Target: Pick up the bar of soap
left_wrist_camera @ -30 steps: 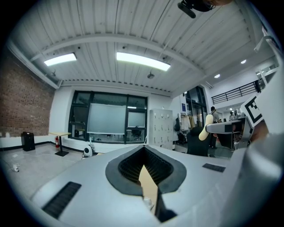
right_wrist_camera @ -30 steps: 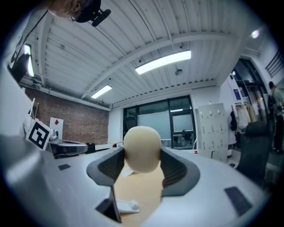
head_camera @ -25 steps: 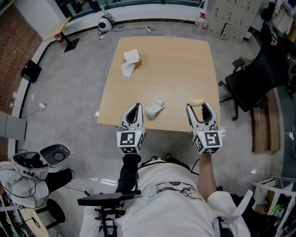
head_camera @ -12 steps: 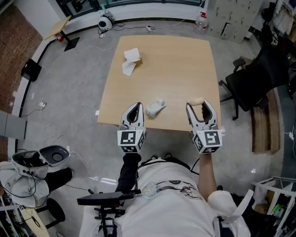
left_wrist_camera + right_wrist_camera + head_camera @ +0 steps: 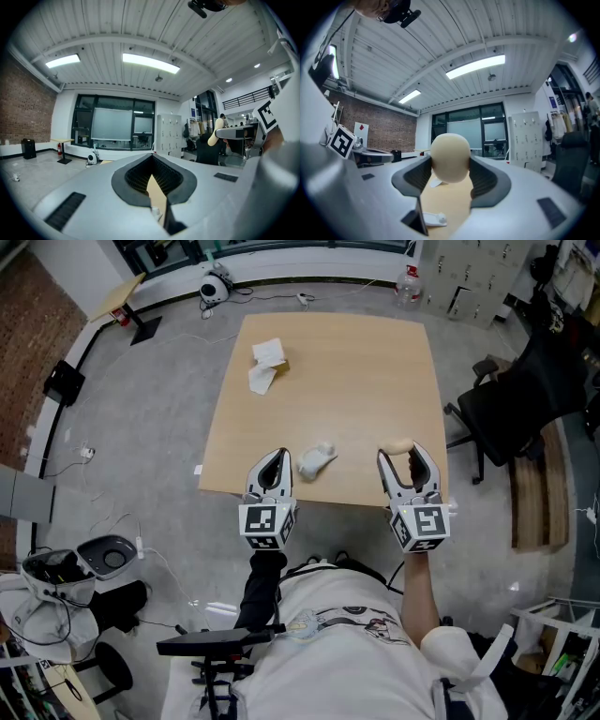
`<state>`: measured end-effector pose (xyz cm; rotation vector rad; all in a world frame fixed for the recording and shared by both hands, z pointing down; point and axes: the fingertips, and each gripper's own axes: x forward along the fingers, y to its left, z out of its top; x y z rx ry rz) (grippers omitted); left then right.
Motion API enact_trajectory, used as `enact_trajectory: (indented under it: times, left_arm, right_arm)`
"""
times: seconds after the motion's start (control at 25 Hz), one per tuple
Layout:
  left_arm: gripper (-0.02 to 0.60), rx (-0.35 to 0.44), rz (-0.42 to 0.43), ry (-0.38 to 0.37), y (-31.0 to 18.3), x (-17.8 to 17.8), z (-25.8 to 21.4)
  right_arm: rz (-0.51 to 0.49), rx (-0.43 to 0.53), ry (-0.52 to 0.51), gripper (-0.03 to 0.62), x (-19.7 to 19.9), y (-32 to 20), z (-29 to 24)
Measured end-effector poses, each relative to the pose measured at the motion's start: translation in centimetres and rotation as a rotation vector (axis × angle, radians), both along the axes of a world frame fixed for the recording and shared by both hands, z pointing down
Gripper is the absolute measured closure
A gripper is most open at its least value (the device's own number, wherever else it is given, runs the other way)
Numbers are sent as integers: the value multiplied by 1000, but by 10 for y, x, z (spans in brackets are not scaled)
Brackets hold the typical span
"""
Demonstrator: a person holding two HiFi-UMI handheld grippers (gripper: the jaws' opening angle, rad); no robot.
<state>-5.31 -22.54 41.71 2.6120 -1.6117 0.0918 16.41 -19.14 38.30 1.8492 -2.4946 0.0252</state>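
Observation:
The cream, oval bar of soap [image 5: 398,445] is clamped between the jaws of my right gripper [image 5: 403,455], just above the near edge of the wooden table [image 5: 328,381]. In the right gripper view the soap [image 5: 450,157] fills the gap between the two dark pads [image 5: 415,176]. My left gripper [image 5: 272,461] hovers over the table's near edge to the left, its jaws shut with nothing between them. In the left gripper view, the left gripper [image 5: 151,161] shows a narrow dark gap, and the soap [image 5: 217,132] appears far right.
A crumpled white cloth [image 5: 315,459] lies on the table between the two grippers. Folded white paper and a small box [image 5: 265,363] sit at the table's far left. A black office chair [image 5: 511,409] stands to the right. Cables and gear lie on the floor to the left.
Neither gripper has moved, and the soap stays held in the right one. Only the white bag on the floor at lower left has shifted slightly.

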Motion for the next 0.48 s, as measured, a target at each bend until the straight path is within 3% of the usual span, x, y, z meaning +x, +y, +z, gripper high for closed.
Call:
enact_trajectory:
  times: [0.48]
  left_arm:
    - [577, -5, -2, 2, 2, 2, 3]
  right_arm:
    - [8, -3, -2, 329, 4, 2, 4]
